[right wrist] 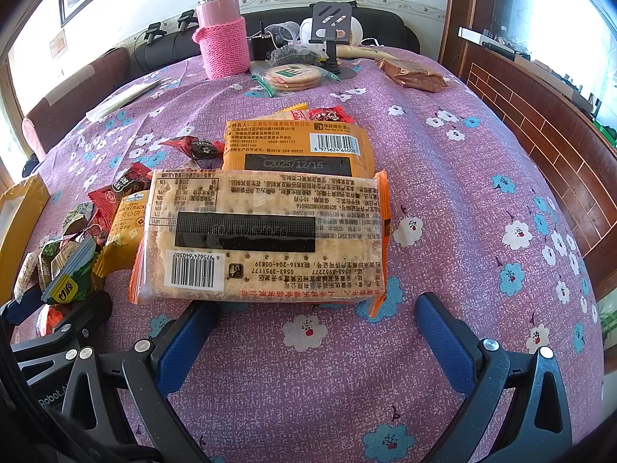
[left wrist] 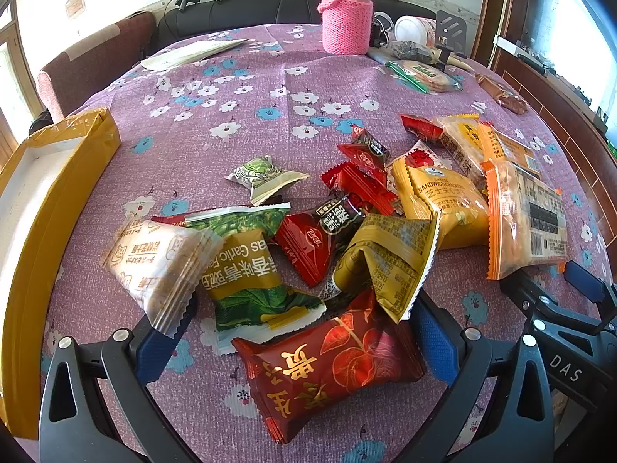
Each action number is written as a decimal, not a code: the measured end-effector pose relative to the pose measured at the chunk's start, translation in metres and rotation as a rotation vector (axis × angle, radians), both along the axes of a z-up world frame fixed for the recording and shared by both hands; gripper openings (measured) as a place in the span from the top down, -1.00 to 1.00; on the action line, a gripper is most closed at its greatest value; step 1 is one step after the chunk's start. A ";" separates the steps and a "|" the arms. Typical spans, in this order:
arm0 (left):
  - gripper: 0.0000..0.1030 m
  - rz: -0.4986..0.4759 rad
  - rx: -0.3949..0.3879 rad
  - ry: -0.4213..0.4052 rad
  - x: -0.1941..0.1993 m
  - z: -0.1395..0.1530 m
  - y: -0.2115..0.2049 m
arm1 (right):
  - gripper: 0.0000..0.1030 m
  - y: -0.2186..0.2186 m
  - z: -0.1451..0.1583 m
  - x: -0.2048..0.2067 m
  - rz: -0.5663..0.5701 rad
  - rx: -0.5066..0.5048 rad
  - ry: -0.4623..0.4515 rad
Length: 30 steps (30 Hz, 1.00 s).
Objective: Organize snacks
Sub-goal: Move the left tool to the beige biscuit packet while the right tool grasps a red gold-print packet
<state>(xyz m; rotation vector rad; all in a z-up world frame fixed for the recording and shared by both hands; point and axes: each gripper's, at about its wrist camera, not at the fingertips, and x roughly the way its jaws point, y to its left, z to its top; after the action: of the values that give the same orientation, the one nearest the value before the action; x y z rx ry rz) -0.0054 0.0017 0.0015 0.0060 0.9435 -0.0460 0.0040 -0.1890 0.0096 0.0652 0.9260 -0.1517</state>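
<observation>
A heap of snack packets lies on the purple flowered tablecloth [left wrist: 231, 88]. My left gripper [left wrist: 300, 332] is open, its blue fingers either side of a dark red packet [left wrist: 327, 362] with gold characters. Just beyond it lie a green garlic pea packet [left wrist: 250, 270], a beige packet [left wrist: 158, 266] and a mustard packet [left wrist: 389, 262]. My right gripper [right wrist: 312, 328] is open just short of a clear, orange-edged cracker packet [right wrist: 262, 235], with nothing between its fingers. A second orange cracker packet [right wrist: 300, 146] lies behind that one.
A yellow cardboard box [left wrist: 50, 200], open on top, sits at the table's left edge. At the back stand a pink flask in a knitted sleeve [left wrist: 347, 15], a bag of round crackers [right wrist: 293, 75], a brown packet [right wrist: 412, 75] and a black phone stand [right wrist: 331, 23]. A chair [left wrist: 92, 61] stands far left.
</observation>
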 end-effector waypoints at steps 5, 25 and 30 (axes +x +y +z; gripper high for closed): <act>-1.00 -0.027 -0.016 0.046 0.000 0.001 -0.001 | -1.00 0.000 0.000 0.000 0.000 0.000 0.000; -0.76 0.082 -0.033 -0.467 -0.136 0.119 0.119 | -1.00 -0.002 0.002 0.001 0.006 0.006 0.047; -0.76 0.196 -0.049 -0.529 -0.152 0.116 0.160 | -0.99 0.003 0.003 -0.005 0.043 0.002 0.108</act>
<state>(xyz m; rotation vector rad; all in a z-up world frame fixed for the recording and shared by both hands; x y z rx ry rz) -0.1570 0.1617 0.1173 -0.1144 0.4110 0.1097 -0.0013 -0.1863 0.0128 0.0388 1.0344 -0.1155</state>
